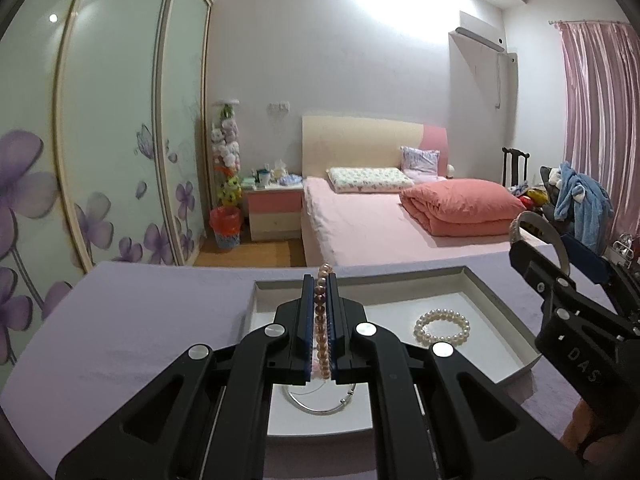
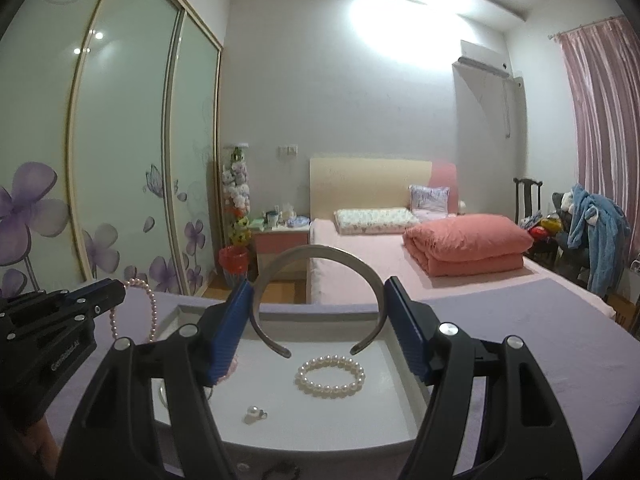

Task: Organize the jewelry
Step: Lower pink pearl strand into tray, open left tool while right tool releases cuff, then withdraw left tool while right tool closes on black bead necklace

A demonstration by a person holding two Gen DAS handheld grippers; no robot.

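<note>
My left gripper (image 1: 320, 280) is shut on a pink pearl bracelet (image 1: 322, 320) and holds it above the white tray (image 1: 496, 308); the bracelet hangs from it in the right wrist view (image 2: 150, 304). My right gripper (image 2: 320, 292) is shut on a grey hairband (image 2: 320, 254), gripped across its two arms above the tray (image 2: 404, 368); it also shows in the left wrist view (image 1: 520, 240). In the tray lie a white pearl bracelet (image 2: 330, 376), a small pearl earring (image 2: 254, 414) and a silver bangle (image 1: 320, 406).
The tray sits on a lavender-covered table (image 1: 140, 320). Beyond it stand a pink bed (image 1: 380, 220) with a folded quilt, a nightstand (image 1: 274, 208), a floral sliding wardrobe (image 1: 100, 160) and a chair with clothes (image 2: 592, 232). A small dark item (image 2: 284, 472) lies by the tray's near edge.
</note>
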